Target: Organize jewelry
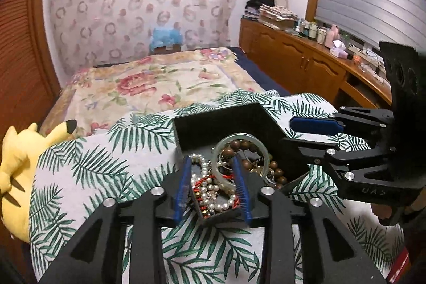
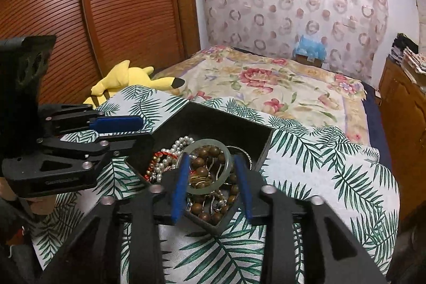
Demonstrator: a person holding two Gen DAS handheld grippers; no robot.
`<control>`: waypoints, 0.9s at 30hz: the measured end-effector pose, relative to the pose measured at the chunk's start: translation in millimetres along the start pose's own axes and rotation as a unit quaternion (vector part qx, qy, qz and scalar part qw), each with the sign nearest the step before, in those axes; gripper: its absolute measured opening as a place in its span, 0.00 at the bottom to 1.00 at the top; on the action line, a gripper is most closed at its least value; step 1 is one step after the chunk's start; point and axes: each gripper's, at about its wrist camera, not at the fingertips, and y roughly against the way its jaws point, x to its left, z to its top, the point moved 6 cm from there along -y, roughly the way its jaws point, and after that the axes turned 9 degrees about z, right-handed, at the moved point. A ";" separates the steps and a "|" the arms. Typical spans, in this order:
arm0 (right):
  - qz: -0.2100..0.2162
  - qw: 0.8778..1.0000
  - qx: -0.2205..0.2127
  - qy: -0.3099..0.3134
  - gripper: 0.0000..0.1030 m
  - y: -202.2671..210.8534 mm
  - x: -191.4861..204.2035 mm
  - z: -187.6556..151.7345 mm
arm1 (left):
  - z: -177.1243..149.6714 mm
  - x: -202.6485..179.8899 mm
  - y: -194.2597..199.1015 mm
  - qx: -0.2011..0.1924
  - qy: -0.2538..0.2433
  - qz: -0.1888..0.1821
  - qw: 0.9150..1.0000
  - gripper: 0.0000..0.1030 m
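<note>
bed [image 1: 149, 87]: floral cover, stretching away behind the black tray [image 1: 229, 121]
leaf-print cloth [image 1: 111, 167]: white with green fronds, spread under the tray
plush toy [image 1: 18, 164]: yellow, lying on the bed beyond the cloth edge, well apart from the tray on the left gripper's side
black tray: angular open box resting on the cloth, walls upright, jewelry heaped inside
left gripper [image 1: 213, 188]: over the tray's near corner, blue pads parted, nothing clamped; pearls and red cord lie between and below them
right gripper [image 2: 210, 185]: over the tray's other near side, pads parted, nothing held
bangle [image 2: 206, 167]: pale green ring atop the heap in the tray, between the right pads without clear contact
wooden beads [image 2: 202, 164]: brown, inside and around the bangle
pearl strand [image 1: 213, 188]: white, in the tray beside the bangle
red cord [image 1: 205, 181]: tangled in the pearls
</note>
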 end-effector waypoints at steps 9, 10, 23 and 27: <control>-0.069 0.996 -0.050 -0.040 0.71 51.0 10.9 -19.9 | -15.8 16.7 40.8 -0.021 0.038 0.040 0.998 0.84; -0.079 0.995 -0.053 -0.041 0.73 55.8 11.1 -22.1 | -17.4 17.6 45.6 -0.024 0.041 0.044 0.998 0.88; -0.137 0.983 -0.110 -0.057 0.98 117.1 43.2 -57.5 | -44.8 16.0 102.7 -0.044 0.045 0.079 0.995 0.93; -0.141 0.982 -0.115 -0.059 0.98 123.4 48.2 -61.1 | -47.7 11.9 110.7 -0.047 0.040 0.080 0.995 0.93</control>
